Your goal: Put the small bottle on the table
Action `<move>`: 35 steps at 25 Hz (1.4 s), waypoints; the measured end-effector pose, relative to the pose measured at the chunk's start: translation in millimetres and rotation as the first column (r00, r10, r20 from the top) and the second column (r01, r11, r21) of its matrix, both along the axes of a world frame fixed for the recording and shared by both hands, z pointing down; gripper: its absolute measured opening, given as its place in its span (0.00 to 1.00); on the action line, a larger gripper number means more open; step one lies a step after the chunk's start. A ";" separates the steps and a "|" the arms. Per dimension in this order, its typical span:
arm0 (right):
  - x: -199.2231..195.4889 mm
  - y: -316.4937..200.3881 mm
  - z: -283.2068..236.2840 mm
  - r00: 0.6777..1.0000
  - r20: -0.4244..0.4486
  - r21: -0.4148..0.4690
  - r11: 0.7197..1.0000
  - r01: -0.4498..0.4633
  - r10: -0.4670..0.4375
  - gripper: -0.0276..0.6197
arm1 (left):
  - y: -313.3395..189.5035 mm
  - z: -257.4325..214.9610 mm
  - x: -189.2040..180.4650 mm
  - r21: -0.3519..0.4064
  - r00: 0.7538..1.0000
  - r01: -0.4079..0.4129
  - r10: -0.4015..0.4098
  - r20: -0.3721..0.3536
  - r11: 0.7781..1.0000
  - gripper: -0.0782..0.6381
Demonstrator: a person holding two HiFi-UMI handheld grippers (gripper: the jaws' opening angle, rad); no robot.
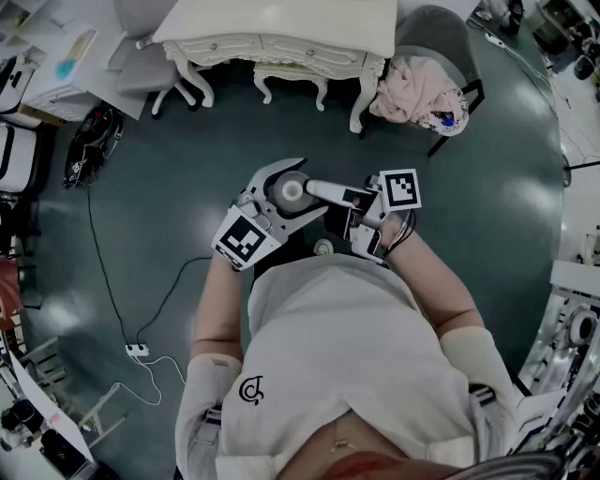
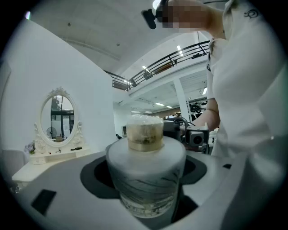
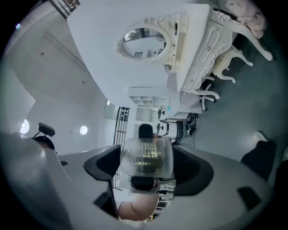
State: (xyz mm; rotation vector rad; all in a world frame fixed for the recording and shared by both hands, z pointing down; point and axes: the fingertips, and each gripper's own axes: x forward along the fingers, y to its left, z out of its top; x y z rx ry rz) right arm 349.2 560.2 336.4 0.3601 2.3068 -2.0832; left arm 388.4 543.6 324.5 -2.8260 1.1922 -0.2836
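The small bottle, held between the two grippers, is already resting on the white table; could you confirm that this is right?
Not quite. The small bottle is held between the left gripper and the right gripper, but it is up in the air in front of the person, above the dark floor, not on the white table. The head view shows this.

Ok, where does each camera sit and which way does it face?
Head view: on the person's head, looking down at floor; torso, arms, left claw, right claw show.
Left gripper view: rides left claw, faces oval mirror; its jaws, person's shirt.
Right gripper view: rides right claw, faces dressing table; its jaws.
All share small bottle.
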 end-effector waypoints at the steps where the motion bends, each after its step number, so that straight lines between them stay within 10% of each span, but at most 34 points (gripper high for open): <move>1: 0.0 -0.3 0.2 1.000 0.001 0.000 1.000 0.001 -0.001 0.61 | -0.4 0.4 0.0 0.000 1.000 0.001 -0.001 0.001 1.000 0.60; 21: -31.7 -33.3 20.9 1.000 -0.029 -0.055 0.998 0.004 -0.006 0.61 | -34.6 22.0 -31.7 -0.060 1.000 0.006 -0.008 -0.030 0.998 0.60; 35: -163.2 -140.2 20.4 0.999 -0.018 -0.069 0.997 -0.037 0.036 0.60 | -139.8 21.1 -162.3 -0.066 0.999 -0.045 0.044 -0.017 0.997 0.60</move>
